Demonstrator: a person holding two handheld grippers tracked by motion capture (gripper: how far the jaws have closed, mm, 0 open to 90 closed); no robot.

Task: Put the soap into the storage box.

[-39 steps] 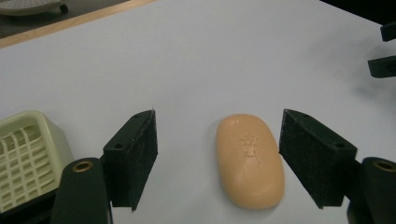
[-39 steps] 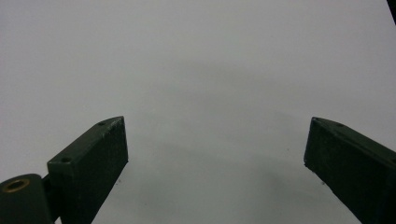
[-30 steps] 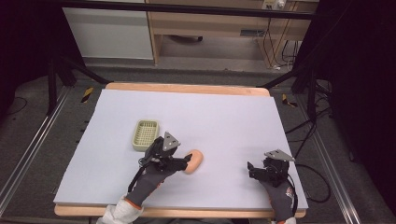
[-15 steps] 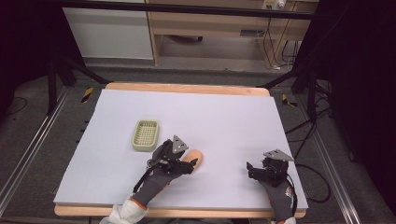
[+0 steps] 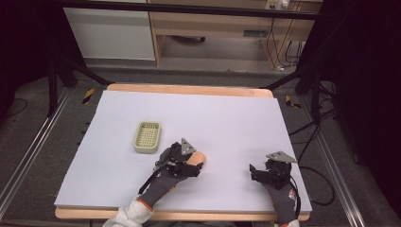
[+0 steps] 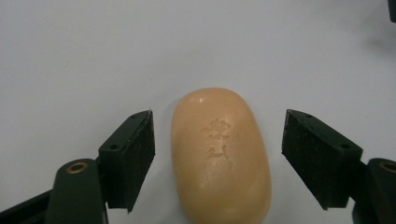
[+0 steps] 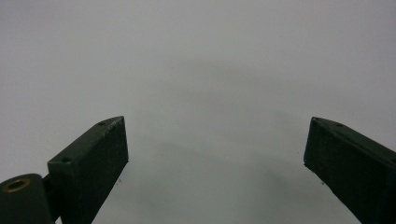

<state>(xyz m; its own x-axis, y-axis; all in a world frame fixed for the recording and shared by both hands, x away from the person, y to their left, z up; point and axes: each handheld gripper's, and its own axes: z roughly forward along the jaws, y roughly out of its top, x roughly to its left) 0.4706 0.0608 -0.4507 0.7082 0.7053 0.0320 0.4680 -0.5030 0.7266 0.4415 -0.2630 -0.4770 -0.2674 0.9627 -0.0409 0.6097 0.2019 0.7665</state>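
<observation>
An orange oval bar of soap with a stamped mark lies on the white table between the jaws of my left gripper, which stand apart on either side of it without touching. From above, the soap peeks out past the left gripper. A pale green slotted soap dish sits to the left and a little farther back. My right gripper rests near the front right of the table, jaws wide apart over bare table.
The white table top has a wooden rim at its far edge. Black frame legs and cables stand on the floor around it, and a wooden cabinet lies beyond.
My left gripper has slid right and forward over the soap, which now lies between its jaws. The right gripper has stayed put.
</observation>
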